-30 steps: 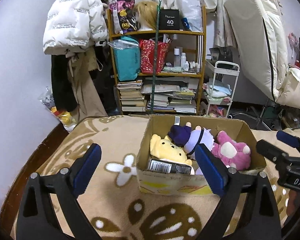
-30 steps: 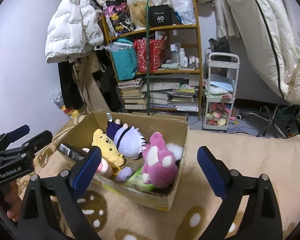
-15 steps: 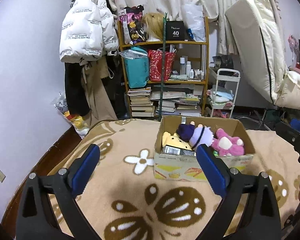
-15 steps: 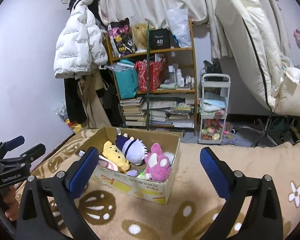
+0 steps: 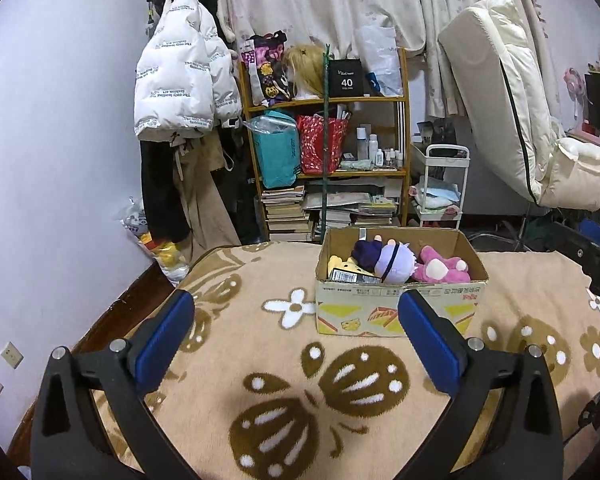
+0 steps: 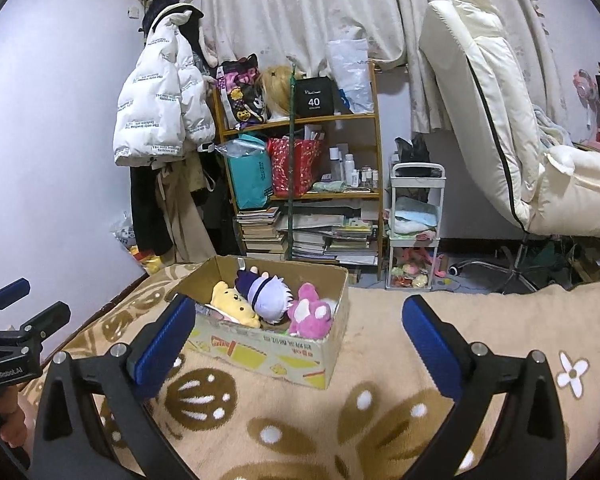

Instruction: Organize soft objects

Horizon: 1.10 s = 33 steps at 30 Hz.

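Observation:
A cardboard box [image 5: 400, 312] [image 6: 268, 356] stands on a beige flowered blanket [image 5: 300, 380]. Inside lie a yellow plush [image 6: 232, 304], a purple-and-white doll [image 6: 268, 296] and a pink plush [image 6: 310, 314], also seen in the left wrist view as the yellow plush [image 5: 342, 266], the doll [image 5: 392, 262] and the pink plush [image 5: 440, 270]. My left gripper [image 5: 296, 320] hovers short of the box, its jaws opening with nothing between them. My right gripper [image 6: 298, 316] is open and empty, also back from the box. Each gripper shows at the edge of the other's view.
Behind the bed stand a wooden shelf [image 5: 328, 176] of books and bags, a hanging white jacket [image 5: 180, 88], a white cart [image 6: 416, 224] and a cream padded chair [image 6: 500, 132]. The blanket's left edge [image 5: 148, 300] drops to the floor by the wall.
Both grippers have drawn back and risen from the box, which now looks smaller and farther off. The toys in the box have not moved.

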Available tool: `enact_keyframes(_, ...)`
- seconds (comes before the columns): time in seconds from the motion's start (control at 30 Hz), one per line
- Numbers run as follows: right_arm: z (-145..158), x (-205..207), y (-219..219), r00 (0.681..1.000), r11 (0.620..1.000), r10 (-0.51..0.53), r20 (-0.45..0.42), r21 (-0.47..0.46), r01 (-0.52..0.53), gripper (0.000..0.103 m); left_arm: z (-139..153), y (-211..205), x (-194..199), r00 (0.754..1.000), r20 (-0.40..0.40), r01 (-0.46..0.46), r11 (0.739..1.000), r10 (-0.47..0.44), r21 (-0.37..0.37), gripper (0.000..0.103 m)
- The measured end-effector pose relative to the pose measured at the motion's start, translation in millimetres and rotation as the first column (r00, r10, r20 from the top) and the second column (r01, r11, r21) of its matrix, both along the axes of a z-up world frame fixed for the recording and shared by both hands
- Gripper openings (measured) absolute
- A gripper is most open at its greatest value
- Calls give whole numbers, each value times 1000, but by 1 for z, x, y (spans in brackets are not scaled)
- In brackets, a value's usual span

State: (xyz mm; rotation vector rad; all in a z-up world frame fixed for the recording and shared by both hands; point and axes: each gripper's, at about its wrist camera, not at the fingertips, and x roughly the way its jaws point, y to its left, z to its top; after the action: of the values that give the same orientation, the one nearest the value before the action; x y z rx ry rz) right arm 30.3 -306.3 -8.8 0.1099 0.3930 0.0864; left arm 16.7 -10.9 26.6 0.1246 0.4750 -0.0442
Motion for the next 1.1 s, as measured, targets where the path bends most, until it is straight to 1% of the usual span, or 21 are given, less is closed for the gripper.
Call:
enact_keyframes(0.1,-1,-7,0,1000,1000,-6,-3,-2,6,103,-1,3,-4,1000,3,-3,1000,3,-11,101)
enact_keyframes(0.2,-4,-12,0,1000,999,-16,4,-28,16,103,-1,9,-5,1000,-2,-18,999,18,-41,101)
enact_keyframes(0.3,-8,-11,-2,1000,1000,-15,-10,-27,15,103,-2,15,-5,1000,-7,-28,998,27,-59,101)
enact_keyframes(0.53,-15,-8,-5,999,1000,-18,-26,-16,18,103,-10,20,-1,999,-29,-31,997,29,-69,101)
enact_keyframes(0.63,-15,-7,-4,999,1000,-23,-30,-19,22,103,-10,21,-1,999,-28,-33,997,31,-71,101)
enact_keyframes(0.83,-15,-6,-4,999,1000,-22,-33,-20,21,103,-15,20,3,998,-51,-29,997,26,-71,101)
enact_keyframes(0.97,-15,-6,-4,999,1000,-21,-33,-21,21,103,-15,19,6,998,-52,-27,997,24,-70,101)
enact_keyframes(1.1,-23,-6,-2,999,999,-20,-37,-26,19,103,-15,18,6,998,-52,-28,997,24,-71,101)
